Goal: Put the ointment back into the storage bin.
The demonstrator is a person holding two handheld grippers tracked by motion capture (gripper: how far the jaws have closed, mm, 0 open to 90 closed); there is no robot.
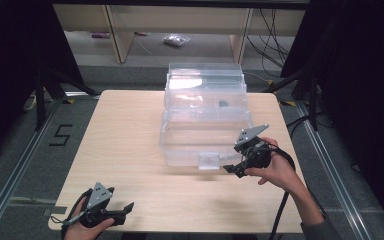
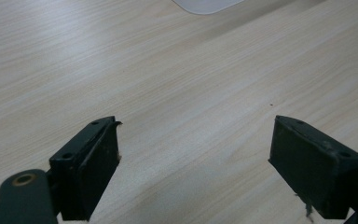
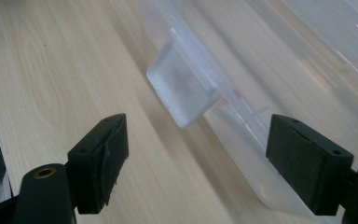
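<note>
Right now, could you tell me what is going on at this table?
A person holds a gripper in each hand at a wooden table. The right gripper, jaws open, is at the front latch of a clear plastic storage box, apparently lining up on it without gripping. The left gripper hovers open above bare table near the front edge.

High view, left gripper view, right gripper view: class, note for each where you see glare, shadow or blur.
High view: white glare on the clear box's lid. Left gripper view: pale sheen across the table, jaws sharp. Right gripper view: the latch is soft and blurred, with a shadow on the wood beneath it.
</note>
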